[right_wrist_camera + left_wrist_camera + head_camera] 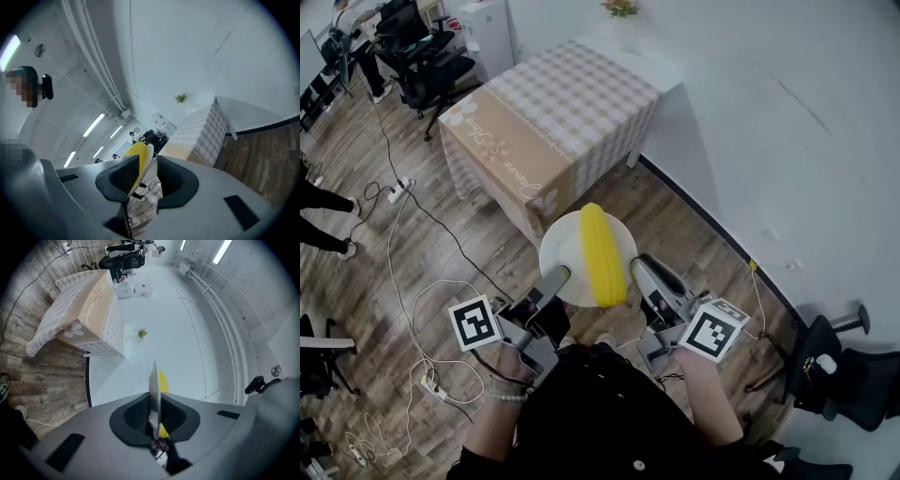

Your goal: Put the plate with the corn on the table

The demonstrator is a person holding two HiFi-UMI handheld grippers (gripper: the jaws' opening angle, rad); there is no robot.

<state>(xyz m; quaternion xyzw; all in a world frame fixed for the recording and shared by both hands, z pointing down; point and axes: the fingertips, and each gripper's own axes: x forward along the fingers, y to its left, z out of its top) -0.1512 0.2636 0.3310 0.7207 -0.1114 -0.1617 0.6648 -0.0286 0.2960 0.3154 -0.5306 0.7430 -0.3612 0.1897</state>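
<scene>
Plate [566,249] with corn [602,255], my left gripper [555,277] and right gripper [643,268] clamped on its rim (near side), table [553,103] far left.

- A checked cloth covers the desk [581,89]. White cursive script [517,178] runs along its tan band [478,117] between printed flowers. In the head view the letters are too small and slanted to read.
- In the left gripper view the same script [91,305] shows on the tan side of the cloth. It opens with a looping capital, but the word cannot be made out.
- The marker cube [474,322] on the left gripper [553,278] carries a black-and-white square code, with no letters or numbers.
- The marker cube [713,330] on the right gripper [643,269] carries another such code, also without readable characters.
</scene>
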